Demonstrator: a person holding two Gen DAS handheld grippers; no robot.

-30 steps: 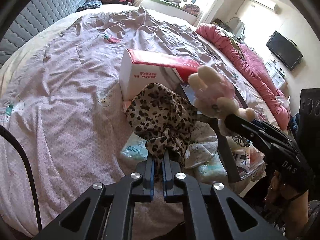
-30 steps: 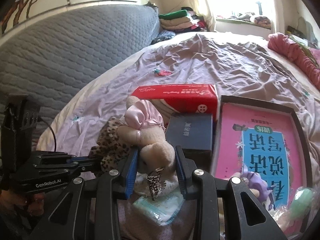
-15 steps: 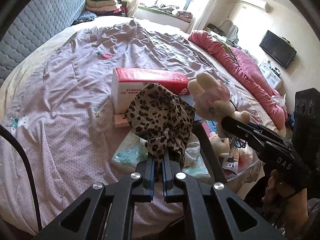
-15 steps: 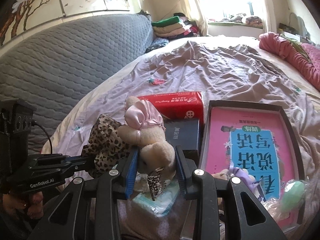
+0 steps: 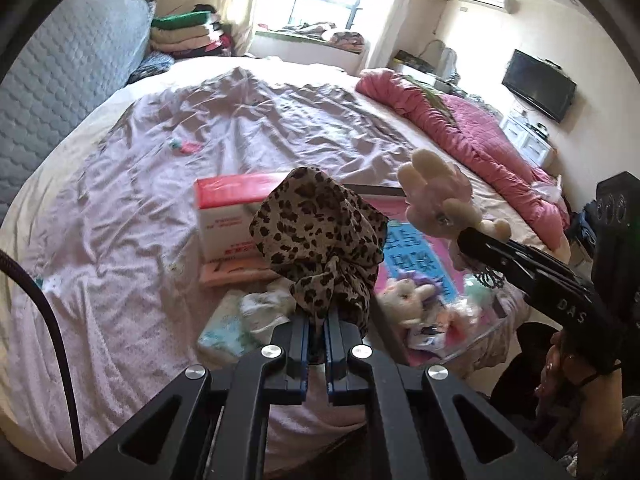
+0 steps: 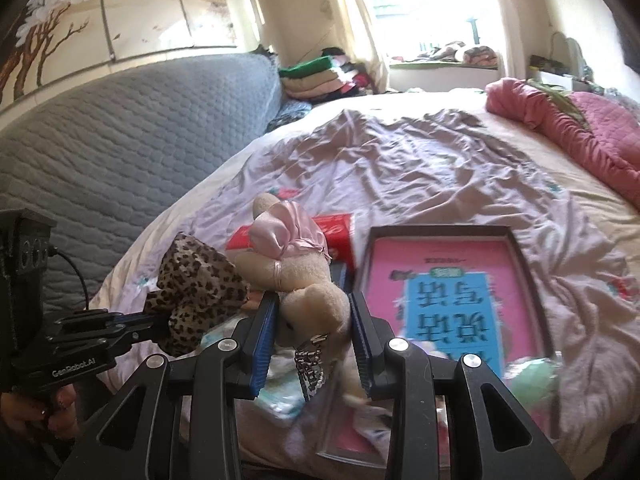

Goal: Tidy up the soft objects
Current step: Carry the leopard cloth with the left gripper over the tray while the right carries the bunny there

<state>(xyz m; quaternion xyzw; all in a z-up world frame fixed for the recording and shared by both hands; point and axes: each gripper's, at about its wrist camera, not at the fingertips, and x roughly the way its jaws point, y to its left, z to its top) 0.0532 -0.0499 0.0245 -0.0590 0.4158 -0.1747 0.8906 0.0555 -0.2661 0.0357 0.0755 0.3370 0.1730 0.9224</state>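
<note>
My left gripper is shut on a leopard-print cloth and holds it up above the bed; the cloth also shows in the right wrist view. My right gripper is shut on a beige plush bunny in a pink dress, lifted above the clutter. In the left wrist view the bunny sits to the right of the cloth, on the right gripper's fingers.
On the mauve bedsheet lie a red-and-white tissue box, a dark tray with a pink-and-blue book, small plush toys and tissue packs. A pink quilt lies at the right, a grey headboard at the left.
Both grippers have lifted and pulled back with their loads; the box, tray and bed now look farther and lower. The grips have not changed.
</note>
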